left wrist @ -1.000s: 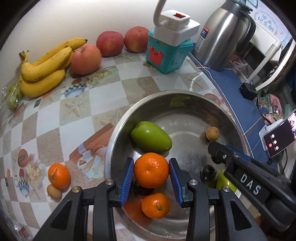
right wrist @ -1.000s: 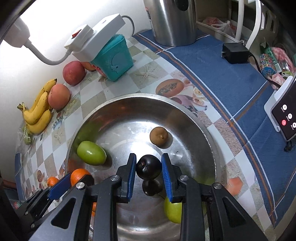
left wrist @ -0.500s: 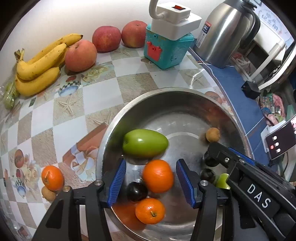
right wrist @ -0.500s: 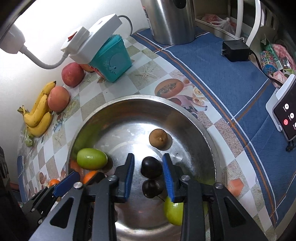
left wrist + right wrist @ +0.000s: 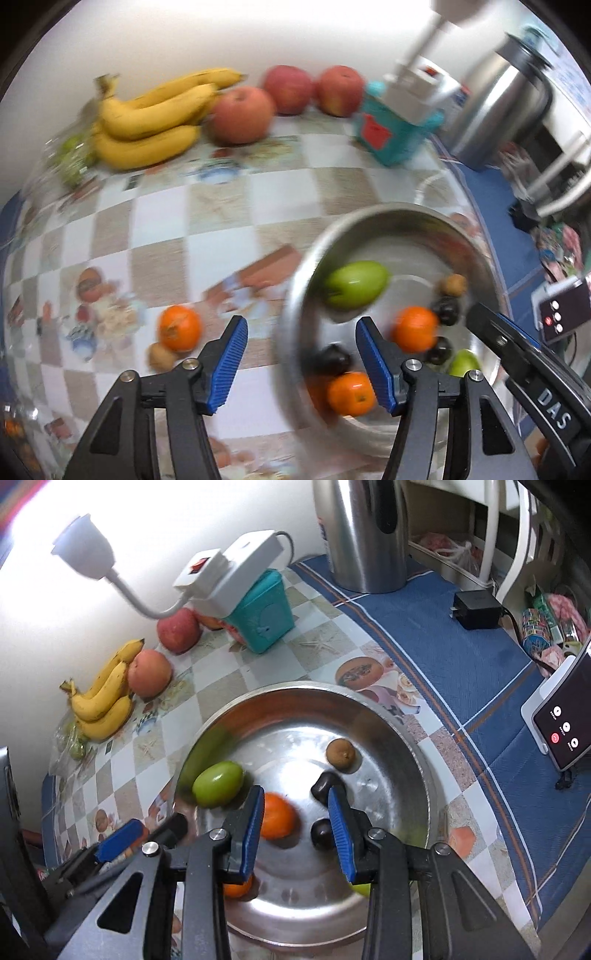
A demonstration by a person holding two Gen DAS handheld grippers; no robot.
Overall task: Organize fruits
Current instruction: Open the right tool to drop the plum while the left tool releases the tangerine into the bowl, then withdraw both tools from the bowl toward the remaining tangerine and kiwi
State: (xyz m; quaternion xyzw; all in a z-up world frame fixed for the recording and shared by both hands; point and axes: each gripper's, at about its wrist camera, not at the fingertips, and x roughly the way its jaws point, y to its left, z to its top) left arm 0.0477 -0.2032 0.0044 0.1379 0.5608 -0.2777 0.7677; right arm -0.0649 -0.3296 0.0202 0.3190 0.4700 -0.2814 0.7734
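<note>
Fruit is getting pooled in the steel bowl [image 5: 421, 760], which fills the lower middle of the right wrist view, and both grippers hang over it with nothing in them. Left gripper [image 5: 301, 363] is spread wide, straddling the bowl's left rim low in its own frame; that view is smeared, so I'd guess it's swinging toward the loose tangerine [image 5: 180, 328] on the tablecloth at lower left. Right gripper [image 5: 297, 830] is spread too, above the bowl's floor with an orange [image 5: 277, 820] between its fingers, not touching

Count in the bowl: one green mango [image 5: 218, 783], two oranges, one brown longan-ish ball [image 5: 340, 752], three dark plums counting across both views, and one green fruit half hidden at the lower rim. Outside: the tangerine with a small brown fruit [image 5: 161, 357] just beside it, a bunch of three bananas [image 5: 155, 118] upper left, three apples [image 5: 242, 114] along the wall. Those probably go in next
</note>
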